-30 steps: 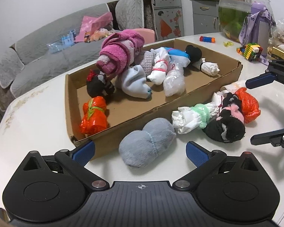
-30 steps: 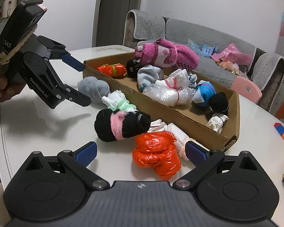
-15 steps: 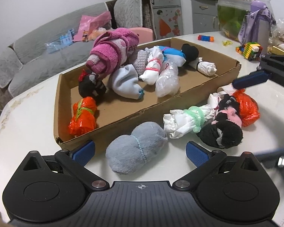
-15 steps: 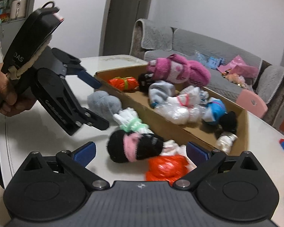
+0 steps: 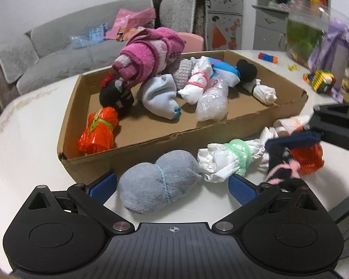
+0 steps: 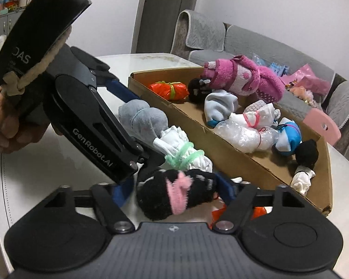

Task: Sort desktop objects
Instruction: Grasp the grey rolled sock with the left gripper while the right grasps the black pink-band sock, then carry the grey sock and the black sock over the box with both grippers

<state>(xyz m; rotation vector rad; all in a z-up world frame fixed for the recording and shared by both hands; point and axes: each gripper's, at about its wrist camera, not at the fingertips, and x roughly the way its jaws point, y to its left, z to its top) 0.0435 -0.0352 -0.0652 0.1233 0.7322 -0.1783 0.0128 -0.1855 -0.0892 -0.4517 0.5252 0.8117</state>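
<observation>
Grey sofa cushions [image 5: 58, 46] fill the background behind a white round table [image 5: 23, 144], where a shallow brown cardboard tray [image 5: 174, 144] holds rolled bundles — a pink fuzzy sock roll [image 5: 149, 55], a pale blue sock [image 5: 160, 97], an orange plastic bundle tied with green [image 5: 98, 130]. Outside the tray's near wall lie a grey plush sock ball [image 5: 158, 186] and a white cloth roll bound with a green band [image 5: 230, 160], touching each other. The left gripper [image 5: 172, 186] is spread wide, with the grey ball between its fingers but ungripped. The right gripper [image 6: 174, 191] has closed its jaws around a black sock roll with a pink band [image 6: 176, 195], just beside the tray.
</observation>
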